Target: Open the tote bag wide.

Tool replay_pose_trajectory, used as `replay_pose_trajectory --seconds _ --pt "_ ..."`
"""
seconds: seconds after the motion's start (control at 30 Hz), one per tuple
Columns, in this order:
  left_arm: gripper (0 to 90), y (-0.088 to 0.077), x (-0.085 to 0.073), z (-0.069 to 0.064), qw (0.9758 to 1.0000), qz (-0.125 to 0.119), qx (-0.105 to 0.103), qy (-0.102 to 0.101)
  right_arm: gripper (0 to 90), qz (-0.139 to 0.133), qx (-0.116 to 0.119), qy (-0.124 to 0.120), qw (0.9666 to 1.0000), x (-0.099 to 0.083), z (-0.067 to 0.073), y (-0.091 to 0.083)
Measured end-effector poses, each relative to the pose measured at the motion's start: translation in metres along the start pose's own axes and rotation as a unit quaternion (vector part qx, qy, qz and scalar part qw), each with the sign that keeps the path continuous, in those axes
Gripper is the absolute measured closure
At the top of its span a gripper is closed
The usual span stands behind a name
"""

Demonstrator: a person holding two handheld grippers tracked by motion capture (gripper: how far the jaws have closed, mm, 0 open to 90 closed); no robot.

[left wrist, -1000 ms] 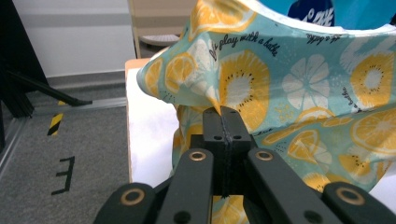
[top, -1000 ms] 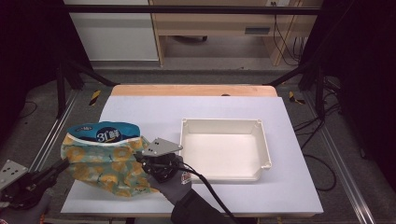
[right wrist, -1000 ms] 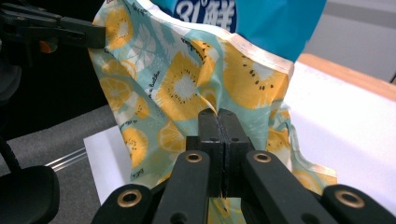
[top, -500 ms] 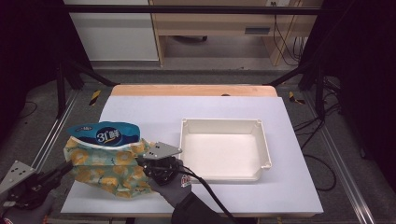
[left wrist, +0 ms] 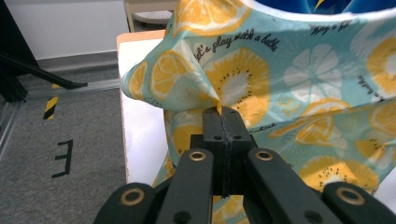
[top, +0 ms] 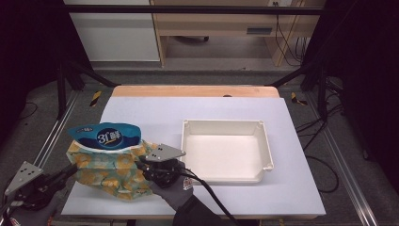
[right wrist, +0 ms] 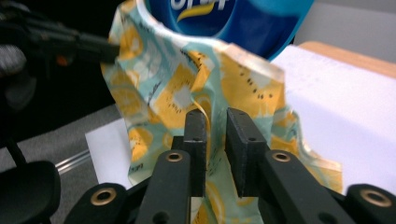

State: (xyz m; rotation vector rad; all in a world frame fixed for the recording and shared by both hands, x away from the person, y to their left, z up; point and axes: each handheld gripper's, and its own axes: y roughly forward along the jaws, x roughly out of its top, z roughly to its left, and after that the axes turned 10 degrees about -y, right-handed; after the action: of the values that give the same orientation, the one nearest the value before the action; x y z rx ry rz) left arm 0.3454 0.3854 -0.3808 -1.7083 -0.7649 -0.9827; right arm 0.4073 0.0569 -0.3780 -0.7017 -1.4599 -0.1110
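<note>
A: Why does the left gripper (left wrist: 223,116) have its jaws clamped fully together on the fabric bag (top: 110,169)?

B: It pinches a fold of the lemon-print cloth at the side of the bag farthest from the white tray (top: 226,150), so that edge stays pulled taut and the mouth holds its shape around the blue packet (top: 106,137) poking out of the top

A: And the right gripper (right wrist: 215,122)?

B: It sits at the bag's tray-side edge. Its jaws have just been opening; a narrow gap now stands between them, with a strip of the bag's rim running up through that gap. I judge the pads no longer press on it, so it is letting go

A: Where is the bag itself?

B: On the table (top: 197,108), just beside the tray on the tray's left in the high view, apart from it. The blue packet is lodged in the bag's far end, its top leaning out

A: Why one side released first?

B: Probably the packet is seated, and the left grip steadies the bag meanwhile
</note>
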Motion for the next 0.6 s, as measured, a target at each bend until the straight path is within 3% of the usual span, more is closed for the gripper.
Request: replay_pose_trajectory --seconds 0.23,0.37,0.43,0.5,0.6 --pt "89.9 0.004 -0.002 0.001 1.0000 0.009 -0.001 0.001 69.9 -0.012 -0.009 0.002 0.9999 0.006 -0.002 -0.002" --pt "87.8 0.004 -0.002 0.004 1.0000 0.009 -0.001 -0.003 88.9 0.008 -0.004 0.000 1.0000 -0.001 -0.002 0.003" --pt "86.4 0.003 -0.001 0.003 1.0000 0.004 0.000 -0.004 89.7 0.010 -0.001 0.000 1.0000 -0.002 -0.002 0.003" --pt "77.3 0.000 0.001 0.002 1.0000 -0.008 0.004 -0.003 90.0 0.013 0.003 -0.003 0.9999 -0.002 -0.001 0.004" --pt "70.8 -0.008 0.008 0.001 0.9995 -0.029 0.006 -0.005 90.0 0.011 0.004 -0.004 0.9999 -0.001 0.000 0.004"
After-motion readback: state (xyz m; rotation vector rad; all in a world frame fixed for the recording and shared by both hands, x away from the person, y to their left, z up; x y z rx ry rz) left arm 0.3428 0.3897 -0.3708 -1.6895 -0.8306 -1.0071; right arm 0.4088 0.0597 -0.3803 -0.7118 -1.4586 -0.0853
